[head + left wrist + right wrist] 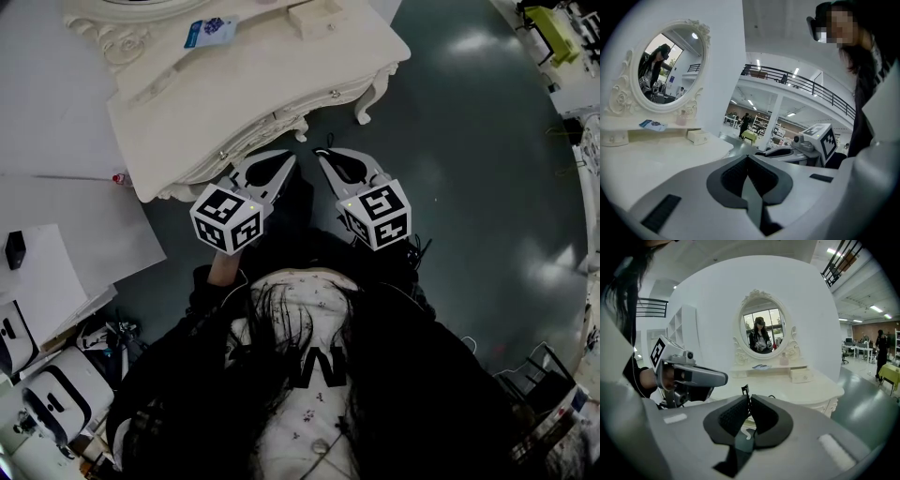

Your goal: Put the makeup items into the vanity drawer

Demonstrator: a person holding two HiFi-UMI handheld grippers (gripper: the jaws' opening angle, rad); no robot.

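Note:
The cream vanity [234, 89] stands ahead of me, its front drawers closed, with small knobs [336, 94]. On its shelf lie a blue packet [208, 30] and a pink bottle [784, 360] under the oval mirror [762, 332]. A small cream drawer box [801, 375] sits on the top. My left gripper [287, 159] hovers at the vanity's front edge, jaws shut and empty. Beside it, my right gripper [322, 155] is closed on a small thin black item [745, 390] that pokes out past its tips.
White sheets and a panel [66, 225] lie left of the vanity. Cases and gear [47, 394] crowd the lower left. Dark floor [469, 141] spreads to the right, with benches at the far right edge [562, 56].

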